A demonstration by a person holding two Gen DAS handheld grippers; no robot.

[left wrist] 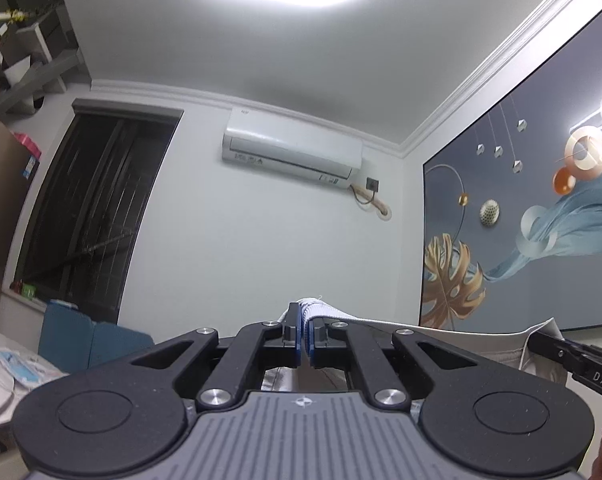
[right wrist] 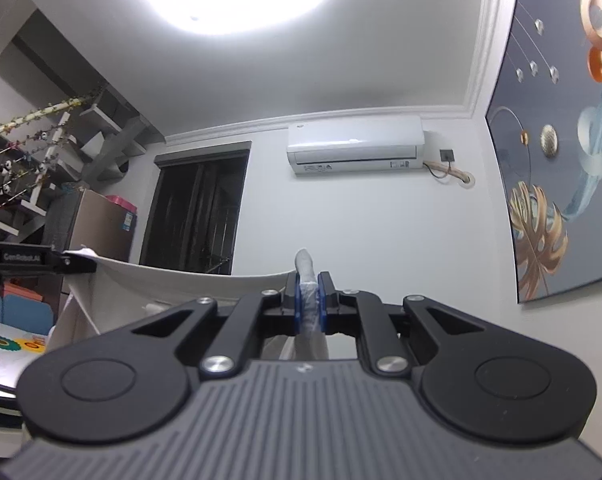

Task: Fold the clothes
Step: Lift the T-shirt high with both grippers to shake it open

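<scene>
A pale grey-white garment hangs stretched in the air between both grippers. My left gripper is shut on one ribbed corner of it, the cloth bunched between the blue pads. In the right wrist view my right gripper is shut on the other corner, a wad of garment sticking up past the pads and its edge running left. The right gripper shows at the right edge of the left wrist view, the left gripper at the left edge of the right wrist view. Most of the garment hangs below, hidden by the gripper bodies.
Both cameras tilt up at a white wall with an air conditioner, a dark window and a bright ceiling lamp. A large wall picture fills the right. Shelves and a brown cabinet stand left. A table edge lies low left.
</scene>
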